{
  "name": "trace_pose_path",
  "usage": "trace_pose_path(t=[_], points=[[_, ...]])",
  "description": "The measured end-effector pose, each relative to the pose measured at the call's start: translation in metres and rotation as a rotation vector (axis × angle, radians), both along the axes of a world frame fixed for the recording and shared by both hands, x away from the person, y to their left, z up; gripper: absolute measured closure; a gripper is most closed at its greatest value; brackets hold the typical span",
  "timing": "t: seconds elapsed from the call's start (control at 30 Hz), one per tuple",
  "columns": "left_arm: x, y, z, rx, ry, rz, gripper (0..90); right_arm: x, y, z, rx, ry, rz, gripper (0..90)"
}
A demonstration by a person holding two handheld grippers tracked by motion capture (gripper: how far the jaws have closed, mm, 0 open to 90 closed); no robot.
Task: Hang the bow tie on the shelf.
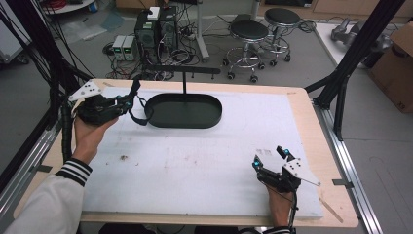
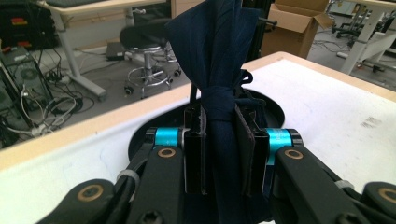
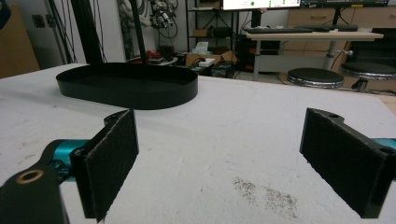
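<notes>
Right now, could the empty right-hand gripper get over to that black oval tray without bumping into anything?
Probably yes. The right gripper rests open near the table's front edge, and bare white tabletop lies between it and the black tray. The left gripper, shut on dark blue cloth, stays to the tray's left side.

The left gripper (image 1: pixel 127 101) was a black tool with a pale grey three-cornered plate, dotted with small holes, on top. In the left gripper view, its (image 2: pixel 219 154) two arms were black links joined by brass-ringed pivots, with bright turquoise sleeves just behind flat black pads; a pale cable tie wrapped one link. The right gripper (image 1: pixel 269 157) had the same build, with turquoise tips and a grey plate, and a thin black cable trailing from it. Its pads (image 3: pixel 112 161) were rough, dark and felt-like. The person's left sleeve (image 1: pixel 46 202) was white with a black-and-white striped cuff.
</notes>
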State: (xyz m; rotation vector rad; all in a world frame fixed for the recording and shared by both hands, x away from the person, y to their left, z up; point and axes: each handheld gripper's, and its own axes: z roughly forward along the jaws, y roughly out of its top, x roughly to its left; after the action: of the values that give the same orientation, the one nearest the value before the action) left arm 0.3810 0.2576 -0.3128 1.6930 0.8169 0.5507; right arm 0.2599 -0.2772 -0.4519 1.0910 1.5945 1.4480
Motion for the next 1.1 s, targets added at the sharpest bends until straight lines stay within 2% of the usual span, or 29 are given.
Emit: trace_pose_path(t=[0.17,0.27,0.33,0.53,0.63,1.1], points=[[0.016,-0.009,0.007,-0.007,-0.007,-0.006,75.0,0.000,0.000,0.000,0.004,0.001,0.001,10.6],[0.024,-0.014,0.010,0.006,-0.012,-0.001,75.0,0.000,0.000,0.000,0.008,0.003,0.002,10.6],[0.030,-0.016,0.011,-0.009,-0.013,0.001,75.0,0.000,0.000,0.000,0.008,0.003,0.002,10.6],[0.043,-0.021,0.015,-0.016,-0.015,0.010,75.1,0.000,0.000,0.000,0.007,0.003,0.001,10.6],[0.049,-0.023,0.017,0.001,-0.017,0.016,75.0,0.000,0.000,0.000,0.002,0.001,0.001,10.6],[0.078,-0.030,0.022,-0.020,-0.014,0.053,75.0,0.000,0.000,0.000,-0.004,-0.003,0.000,10.6]])
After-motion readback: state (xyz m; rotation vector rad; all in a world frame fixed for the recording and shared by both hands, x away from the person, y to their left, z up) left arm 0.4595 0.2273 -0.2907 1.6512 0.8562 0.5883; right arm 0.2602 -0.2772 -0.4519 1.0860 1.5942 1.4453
